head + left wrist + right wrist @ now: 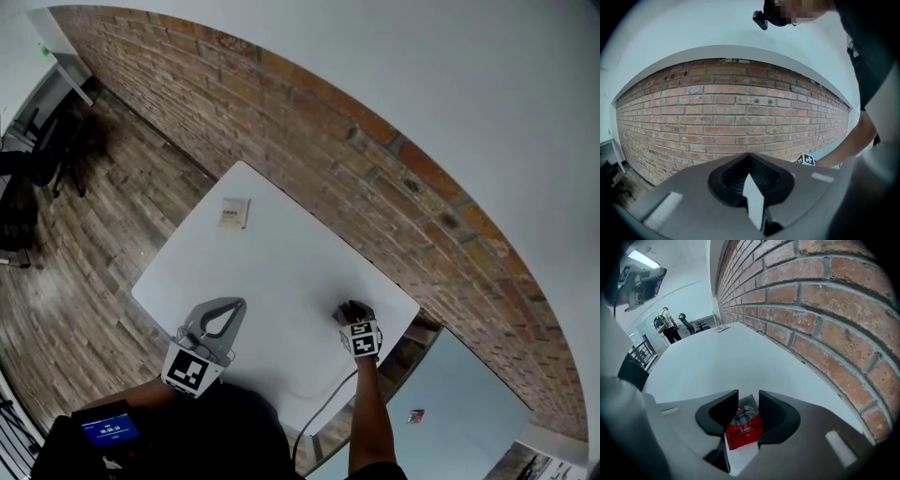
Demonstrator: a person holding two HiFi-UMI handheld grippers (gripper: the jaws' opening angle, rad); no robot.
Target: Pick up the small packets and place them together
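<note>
A red small packet (pixel 745 423) lies on the white table (pixel 281 272) near its right corner. My right gripper (pixel 748 401) points steeply down over it, open, with one jaw on each side of the packet's top end. In the head view that gripper (pixel 345 310) hides the packet. A second, pale small packet (pixel 235 213) lies near the far left corner of the table. My left gripper (pixel 231 306) hovers over the near left part of the table, its jaws together with nothing between them. In its own view the left gripper (pixel 749 158) faces the brick wall.
A brick wall (pixel 375 159) runs close along the table's far edge. A cable (pixel 323 408) hangs off the near edge by my right arm. Wooden floor (pixel 103 234) lies to the left, with chairs (pixel 52 155) and a desk beyond. A person (pixel 668 324) stands far off.
</note>
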